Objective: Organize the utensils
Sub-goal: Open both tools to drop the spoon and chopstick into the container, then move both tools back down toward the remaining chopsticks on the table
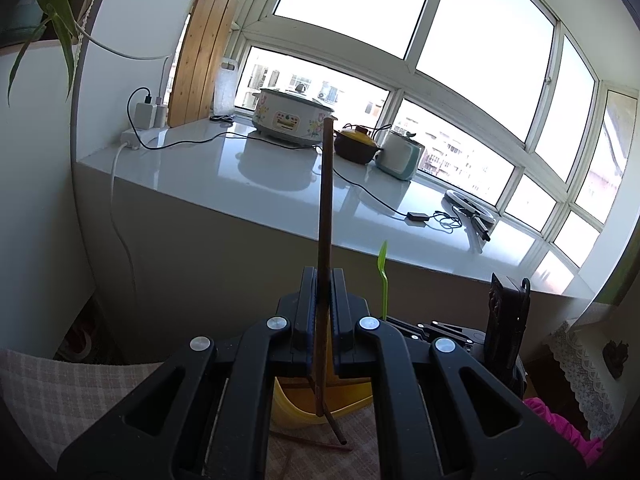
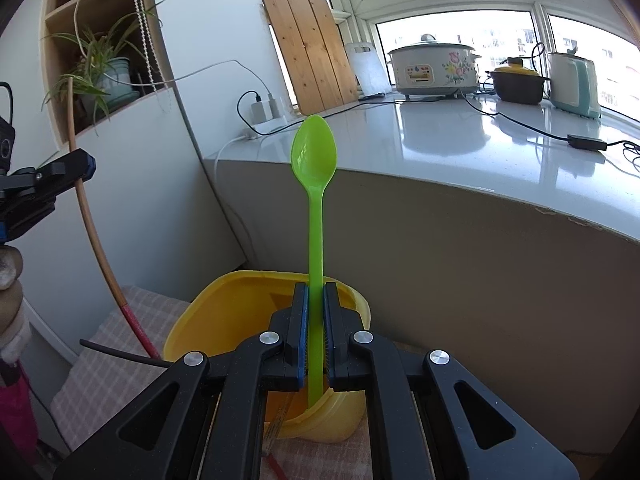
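Note:
My left gripper (image 1: 323, 276) is shut on a brown wooden chopstick (image 1: 325, 200) that stands upright between its pads, its lower end over a yellow plastic container (image 1: 292, 408). My right gripper (image 2: 315, 290) is shut on a green plastic spoon (image 2: 314, 184), bowl end up, its handle reaching down into the yellow container (image 2: 212, 320). The spoon's tip shows in the left wrist view (image 1: 383, 272). The left gripper (image 2: 60, 172) with its chopstick (image 2: 94, 236) shows at the left of the right wrist view.
The container stands on a checked cloth (image 2: 104, 364). More chopsticks (image 1: 320, 442) lie on the cloth. Behind is a grey counter (image 2: 460, 148) with a rice cooker (image 2: 434, 66), a brown pot (image 2: 516, 80), a kettle (image 2: 574, 80), cables and a wooden board (image 2: 308, 48).

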Demonstrator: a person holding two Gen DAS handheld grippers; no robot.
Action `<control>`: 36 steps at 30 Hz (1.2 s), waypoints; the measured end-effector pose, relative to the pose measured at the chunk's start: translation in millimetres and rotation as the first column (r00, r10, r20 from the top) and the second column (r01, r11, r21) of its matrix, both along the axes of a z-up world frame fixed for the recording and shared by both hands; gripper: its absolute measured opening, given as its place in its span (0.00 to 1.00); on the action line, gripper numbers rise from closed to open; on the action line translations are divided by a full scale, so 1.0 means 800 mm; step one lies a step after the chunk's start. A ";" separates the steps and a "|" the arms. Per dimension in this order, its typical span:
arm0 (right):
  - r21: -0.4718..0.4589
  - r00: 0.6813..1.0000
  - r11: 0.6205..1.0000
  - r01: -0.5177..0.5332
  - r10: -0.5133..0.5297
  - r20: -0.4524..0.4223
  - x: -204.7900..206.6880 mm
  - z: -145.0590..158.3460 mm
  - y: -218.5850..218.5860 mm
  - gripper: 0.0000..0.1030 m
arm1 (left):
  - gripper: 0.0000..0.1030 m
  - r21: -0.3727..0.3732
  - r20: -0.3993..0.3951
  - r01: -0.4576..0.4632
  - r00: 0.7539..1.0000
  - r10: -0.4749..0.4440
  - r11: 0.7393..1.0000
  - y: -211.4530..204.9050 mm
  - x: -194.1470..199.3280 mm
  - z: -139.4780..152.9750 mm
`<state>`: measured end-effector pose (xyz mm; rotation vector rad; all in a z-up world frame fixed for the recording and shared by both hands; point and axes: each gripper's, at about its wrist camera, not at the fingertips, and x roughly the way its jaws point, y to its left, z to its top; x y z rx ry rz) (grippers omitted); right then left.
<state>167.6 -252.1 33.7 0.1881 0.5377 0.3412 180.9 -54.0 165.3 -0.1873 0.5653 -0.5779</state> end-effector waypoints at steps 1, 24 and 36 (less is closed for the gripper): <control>-0.005 1.000 1.000 0.000 0.000 0.003 -0.002 0.001 0.001 0.05 | 0.04 -0.001 -0.004 -0.003 1.000 0.003 1.000 0.000 0.002 -0.001; -0.043 0.998 0.998 0.040 -0.042 -0.049 -0.029 0.006 0.003 0.31 | 0.17 0.060 -0.164 0.082 0.984 -0.071 0.995 -0.011 -0.013 -0.074; -0.067 0.998 0.996 0.052 -0.055 -0.039 -0.070 0.015 0.011 0.31 | 0.17 0.112 -0.136 0.044 0.990 -0.029 0.993 0.042 -0.062 -0.079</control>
